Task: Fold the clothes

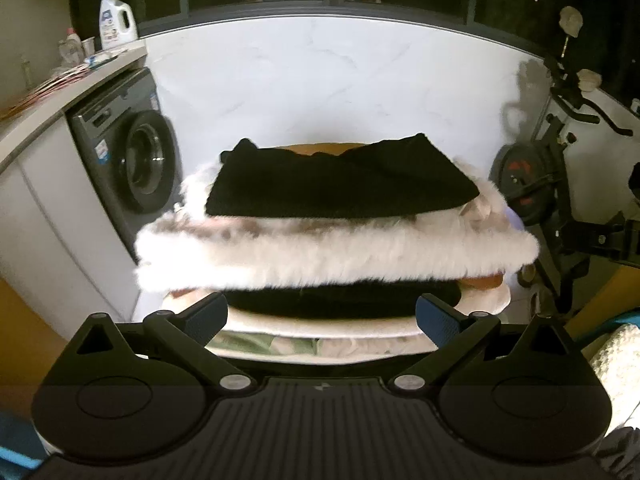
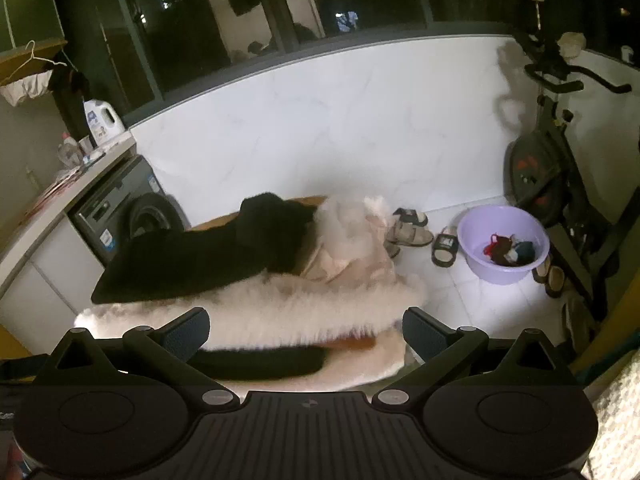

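Observation:
A folded black garment (image 1: 340,184) lies on top of a white fluffy garment (image 1: 332,252), stacked over another black piece (image 1: 340,300) and pale clothes on a small table. My left gripper (image 1: 322,320) is open and empty, just in front of the stack. In the right wrist view the black garment (image 2: 208,256) lies across the fluffy white one (image 2: 280,312), with its pink lining (image 2: 348,256) showing at the right. My right gripper (image 2: 306,334) is open and empty, above the stack's near edge.
A washing machine (image 1: 128,160) stands at the left under a counter with a detergent bottle (image 1: 116,20). An exercise bike (image 2: 560,168) stands at the right. A purple basin (image 2: 504,244) with small items and several sandals (image 2: 412,232) sit on the white tiled floor.

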`<action>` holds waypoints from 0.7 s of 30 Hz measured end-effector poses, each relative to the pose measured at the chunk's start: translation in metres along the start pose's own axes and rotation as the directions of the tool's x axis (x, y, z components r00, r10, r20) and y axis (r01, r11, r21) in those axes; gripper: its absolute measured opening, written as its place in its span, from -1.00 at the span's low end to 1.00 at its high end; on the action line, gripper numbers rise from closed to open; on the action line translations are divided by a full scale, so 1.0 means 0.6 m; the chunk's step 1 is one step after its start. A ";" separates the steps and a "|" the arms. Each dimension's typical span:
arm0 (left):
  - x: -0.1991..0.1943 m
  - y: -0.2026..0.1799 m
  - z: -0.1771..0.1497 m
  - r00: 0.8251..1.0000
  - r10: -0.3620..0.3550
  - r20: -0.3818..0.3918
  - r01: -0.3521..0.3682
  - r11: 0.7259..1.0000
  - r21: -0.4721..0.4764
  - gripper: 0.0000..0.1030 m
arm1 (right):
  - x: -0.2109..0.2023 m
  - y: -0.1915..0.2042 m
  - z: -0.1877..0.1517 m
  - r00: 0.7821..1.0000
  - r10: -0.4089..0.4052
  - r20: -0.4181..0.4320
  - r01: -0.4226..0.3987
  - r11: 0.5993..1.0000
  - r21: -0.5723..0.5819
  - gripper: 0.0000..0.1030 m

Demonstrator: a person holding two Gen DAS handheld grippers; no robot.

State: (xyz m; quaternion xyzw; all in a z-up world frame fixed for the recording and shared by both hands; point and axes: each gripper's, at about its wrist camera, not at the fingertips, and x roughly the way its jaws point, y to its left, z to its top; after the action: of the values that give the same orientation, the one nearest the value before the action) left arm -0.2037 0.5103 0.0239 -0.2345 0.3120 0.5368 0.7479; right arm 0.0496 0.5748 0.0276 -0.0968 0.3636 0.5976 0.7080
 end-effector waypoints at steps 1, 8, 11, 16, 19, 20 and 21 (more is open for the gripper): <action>-0.004 0.001 -0.005 1.000 0.006 -0.001 -0.006 1.000 -0.005 0.99 | -0.003 0.000 -0.004 1.000 0.003 -0.008 -0.003 1.000 0.001 0.98; -0.043 0.018 -0.049 0.999 0.008 -0.035 -0.010 0.998 -0.063 0.99 | -0.064 0.023 -0.068 1.000 -0.025 -0.016 0.025 1.000 0.005 0.98; -0.062 0.030 -0.074 0.999 -0.008 -0.050 0.004 0.996 -0.093 0.99 | -0.099 0.042 -0.114 0.999 -0.052 0.002 0.052 0.999 -0.001 0.98; -0.096 0.061 -0.112 0.997 -0.007 -0.081 0.002 0.998 -0.055 0.99 | -0.143 0.088 -0.197 0.994 -0.112 0.004 0.112 0.994 -0.016 0.98; -0.127 0.087 -0.138 0.997 0.015 -0.078 -0.018 0.999 -0.038 0.99 | -0.175 0.130 -0.246 0.995 -0.100 -0.005 0.099 0.995 -0.014 0.98; -0.139 0.090 -0.150 0.997 0.031 -0.067 -0.033 0.999 -0.016 0.99 | -0.189 0.144 -0.262 0.994 -0.106 0.006 0.106 0.994 -0.024 0.98; -0.151 0.093 -0.161 0.997 0.049 -0.054 -0.049 0.999 0.011 0.99 | -0.202 0.158 -0.279 0.993 -0.114 0.018 0.115 0.993 -0.034 0.98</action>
State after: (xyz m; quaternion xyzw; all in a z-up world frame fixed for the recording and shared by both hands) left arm -0.2980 0.4018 0.0208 -0.2378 0.3405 0.5469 0.7269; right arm -0.1065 0.4106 0.0123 -0.1249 0.3412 0.5631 0.7422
